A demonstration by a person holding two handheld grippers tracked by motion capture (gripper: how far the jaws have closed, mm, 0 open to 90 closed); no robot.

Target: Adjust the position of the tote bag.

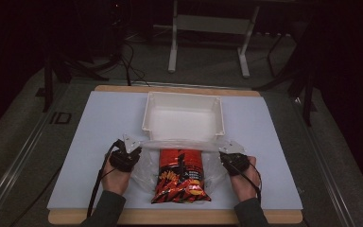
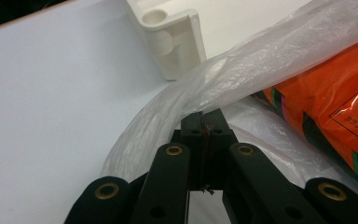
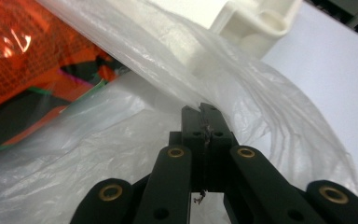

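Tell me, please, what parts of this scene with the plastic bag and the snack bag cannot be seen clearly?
- Snack bag top end: high view, veiled by the stretched plastic bag rim.
- Its printed words: high view, too small to read.
- Left gripper and right gripper pads: gripper views, pressed together on film, faces hidden.
- White tray front wall: high view, partly behind the film.

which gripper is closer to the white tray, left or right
Neither by a clear margin. The left gripper and right gripper each sit just short of a near corner of the white tray, both shut on the clear plastic bag stretched between them.
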